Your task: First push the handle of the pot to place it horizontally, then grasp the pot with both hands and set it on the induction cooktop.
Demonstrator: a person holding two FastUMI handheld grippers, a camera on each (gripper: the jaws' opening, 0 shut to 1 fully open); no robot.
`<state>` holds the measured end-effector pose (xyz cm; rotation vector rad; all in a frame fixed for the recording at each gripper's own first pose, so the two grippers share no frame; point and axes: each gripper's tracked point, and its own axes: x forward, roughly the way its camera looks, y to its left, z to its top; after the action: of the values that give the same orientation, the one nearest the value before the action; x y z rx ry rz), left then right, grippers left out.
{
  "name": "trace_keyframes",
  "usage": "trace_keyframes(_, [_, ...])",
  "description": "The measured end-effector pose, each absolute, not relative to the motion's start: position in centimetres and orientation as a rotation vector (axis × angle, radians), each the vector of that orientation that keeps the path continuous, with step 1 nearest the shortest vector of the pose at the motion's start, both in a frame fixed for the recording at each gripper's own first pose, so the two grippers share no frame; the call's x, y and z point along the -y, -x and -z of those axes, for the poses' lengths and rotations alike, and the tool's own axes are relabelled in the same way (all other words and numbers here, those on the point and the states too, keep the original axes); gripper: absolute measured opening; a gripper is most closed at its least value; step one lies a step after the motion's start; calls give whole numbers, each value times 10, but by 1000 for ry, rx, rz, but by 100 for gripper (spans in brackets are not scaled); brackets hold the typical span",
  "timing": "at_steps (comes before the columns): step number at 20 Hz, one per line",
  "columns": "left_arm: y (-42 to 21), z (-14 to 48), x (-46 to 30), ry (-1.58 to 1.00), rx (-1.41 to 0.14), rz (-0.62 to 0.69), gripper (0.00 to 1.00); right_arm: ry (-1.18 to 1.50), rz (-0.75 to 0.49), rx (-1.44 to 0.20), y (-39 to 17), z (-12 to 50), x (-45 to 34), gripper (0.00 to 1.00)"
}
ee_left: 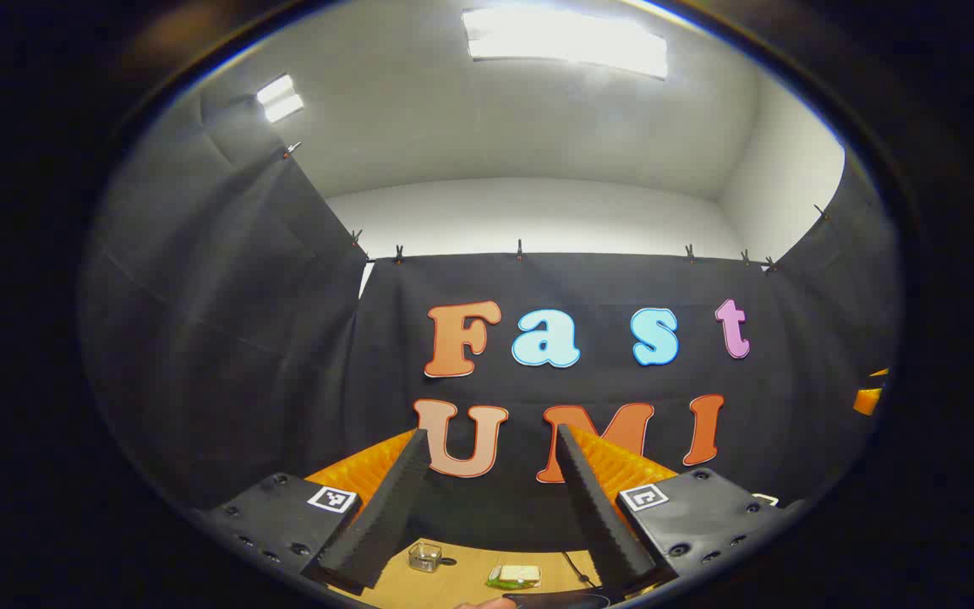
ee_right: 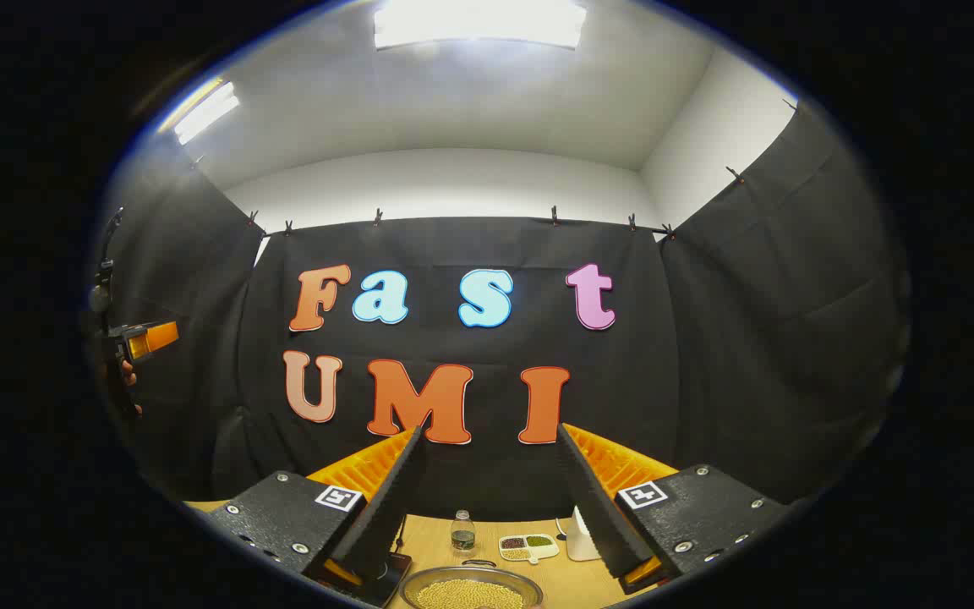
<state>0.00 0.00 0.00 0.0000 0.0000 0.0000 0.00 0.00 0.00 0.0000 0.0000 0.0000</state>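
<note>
Both grippers, left and right, are spread wide and holding nothing, raised above the table. Pot sits bottom center in the right gripper view.

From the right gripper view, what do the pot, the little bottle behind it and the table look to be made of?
The pot looks like bare metal, probably stainless steel: its rim is grey with a soft sheen, and it holds pale yellow beans. The bottle seems clear glass or plastic, since you can see through it to dark contents low down. The table looks like matte light wood or wood-look laminate, uniformly tan.
</note>
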Motion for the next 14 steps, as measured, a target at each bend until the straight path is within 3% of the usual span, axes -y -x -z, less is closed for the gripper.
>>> trace_keyframes(14, [4, -1, -7, -48, -7, -55, 98, 14, -11, 6, 7, -6, -2, 95])
